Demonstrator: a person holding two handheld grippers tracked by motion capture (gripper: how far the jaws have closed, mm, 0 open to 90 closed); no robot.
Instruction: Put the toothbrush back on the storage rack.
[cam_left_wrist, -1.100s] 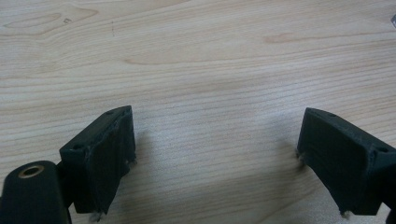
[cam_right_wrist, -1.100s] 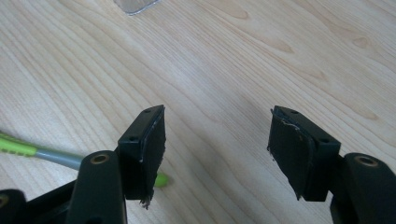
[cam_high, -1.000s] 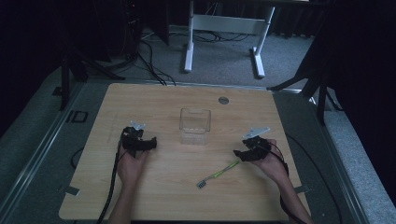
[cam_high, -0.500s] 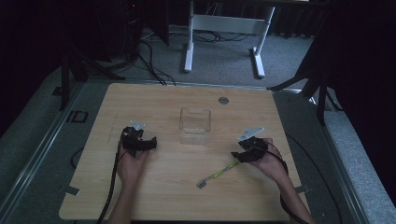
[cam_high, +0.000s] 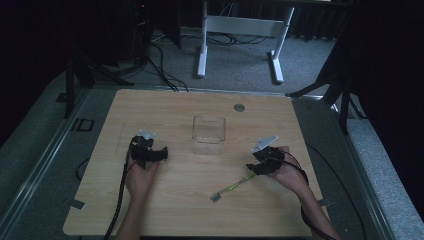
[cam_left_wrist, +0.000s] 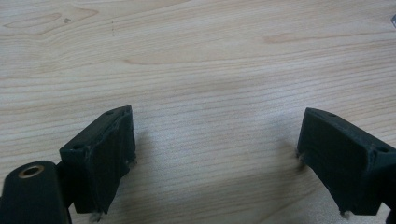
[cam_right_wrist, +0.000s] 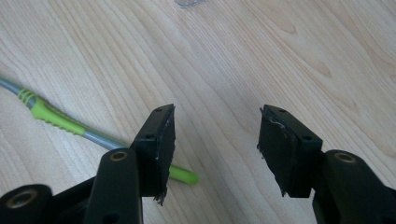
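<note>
While both grippers' fingers (cam_right_wrist: 159, 140) gape on nothing, clear box (cam_high: 209, 135) empty, toothbrush (cam_high: 232, 186) outside.

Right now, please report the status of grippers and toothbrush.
Left gripper open, idle. Right gripper open, jaws just closing, nothing between. Toothbrush flat beside it, handle tip past left jaw. Clear box apart.

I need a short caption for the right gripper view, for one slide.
Open right tongs above the wooden table, with the green toothbrush passing behind one jaw, not gripped.
</note>
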